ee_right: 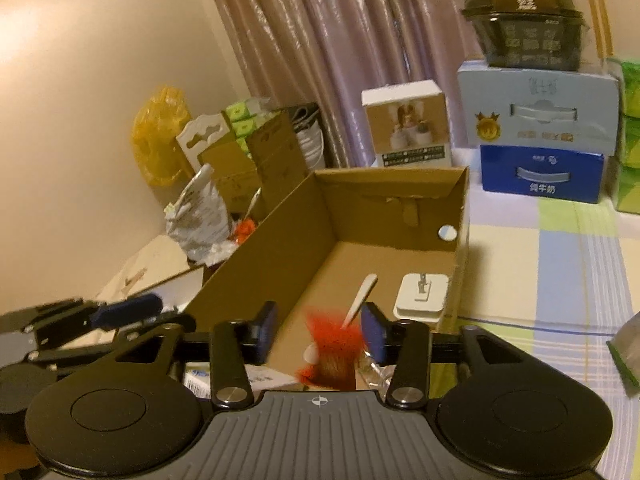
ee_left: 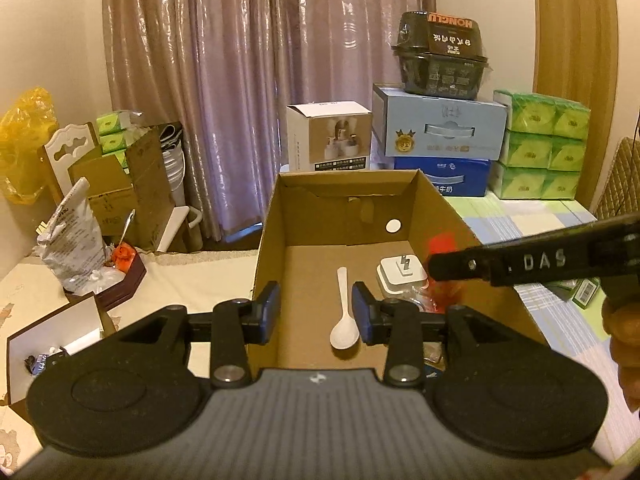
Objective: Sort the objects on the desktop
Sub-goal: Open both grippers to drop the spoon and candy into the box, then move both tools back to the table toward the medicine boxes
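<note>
Red thing dropping into the open brown cardboard box (ee_right: 304, 216), both tools spread wide over it.

At the left, the left gripper (ee_left: 316, 312) hangs over the box's near edge, its fingers well apart and holding nothing; beneath the gap lies a white plastic spoon (ee_left: 344, 320), with a white square plug adapter (ee_left: 402, 272) beside it on the box floor. Further right, the right gripper (ee_right: 318, 332) is likewise parted, and a blurred red-and-tan fuzzy object (ee_right: 334, 350) sits between its fingers; whether it touches them I cannot tell. To do this well, I judge, let it fall clear of the spoon and lift straight up past the box wall. The box rests on a cream cloth, a pastel checked cloth (ee_right: 560, 256) to its right; mauve curtains (ee_left: 240, 60) and stacked cartons stand behind.
</note>
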Action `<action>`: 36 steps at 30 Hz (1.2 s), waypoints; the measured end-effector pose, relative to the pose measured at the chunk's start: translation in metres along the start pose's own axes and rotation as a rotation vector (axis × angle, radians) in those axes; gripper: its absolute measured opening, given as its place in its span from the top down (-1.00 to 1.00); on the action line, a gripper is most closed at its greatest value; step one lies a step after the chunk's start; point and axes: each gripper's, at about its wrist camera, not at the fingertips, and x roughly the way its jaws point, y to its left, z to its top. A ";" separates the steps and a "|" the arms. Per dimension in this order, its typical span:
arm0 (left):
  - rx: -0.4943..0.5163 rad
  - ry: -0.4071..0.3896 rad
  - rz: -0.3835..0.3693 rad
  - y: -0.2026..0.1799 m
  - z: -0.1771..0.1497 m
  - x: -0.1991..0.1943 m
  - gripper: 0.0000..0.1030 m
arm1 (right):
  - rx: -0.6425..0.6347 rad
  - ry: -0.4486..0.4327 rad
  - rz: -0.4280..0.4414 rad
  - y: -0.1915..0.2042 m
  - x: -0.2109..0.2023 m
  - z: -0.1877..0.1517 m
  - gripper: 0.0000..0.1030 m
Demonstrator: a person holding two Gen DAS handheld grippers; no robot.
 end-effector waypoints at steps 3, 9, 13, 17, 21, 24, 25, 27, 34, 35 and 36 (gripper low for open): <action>0.006 -0.007 0.005 -0.002 -0.001 -0.006 0.23 | 0.017 -0.019 -0.011 -0.007 -0.012 0.001 0.06; -0.007 0.003 0.010 -0.009 -0.006 -0.015 0.15 | 0.059 -0.061 -0.035 -0.024 -0.047 -0.001 -0.09; -0.010 -0.008 0.004 -0.017 -0.007 -0.025 -0.02 | 0.088 -0.086 -0.057 -0.039 -0.075 -0.006 -0.25; -0.021 -0.013 -0.006 -0.029 -0.006 -0.037 -0.24 | 0.111 -0.113 -0.082 -0.057 -0.105 -0.016 -0.45; -0.007 -0.035 -0.021 -0.048 -0.005 -0.052 -0.44 | 0.122 -0.151 -0.134 -0.077 -0.139 -0.029 -0.75; 0.009 -0.058 -0.039 -0.065 -0.004 -0.061 -0.69 | 0.124 -0.171 -0.178 -0.092 -0.162 -0.040 -0.94; 0.012 -0.064 -0.046 -0.071 -0.003 -0.063 -0.73 | 0.125 -0.176 -0.192 -0.097 -0.170 -0.044 -0.97; 0.023 -0.075 -0.071 -0.086 -0.001 -0.068 -0.86 | 0.132 -0.189 -0.223 -0.107 -0.184 -0.051 -0.97; 0.049 -0.095 -0.157 -0.136 0.005 -0.075 -0.98 | 0.182 -0.209 -0.319 -0.144 -0.231 -0.075 -0.97; 0.049 -0.097 -0.166 -0.142 0.006 -0.075 -0.98 | 0.184 -0.211 -0.331 -0.149 -0.237 -0.079 -0.97; 0.050 -0.099 -0.174 -0.148 0.007 -0.075 -0.98 | 0.183 -0.212 -0.342 -0.153 -0.242 -0.082 -0.97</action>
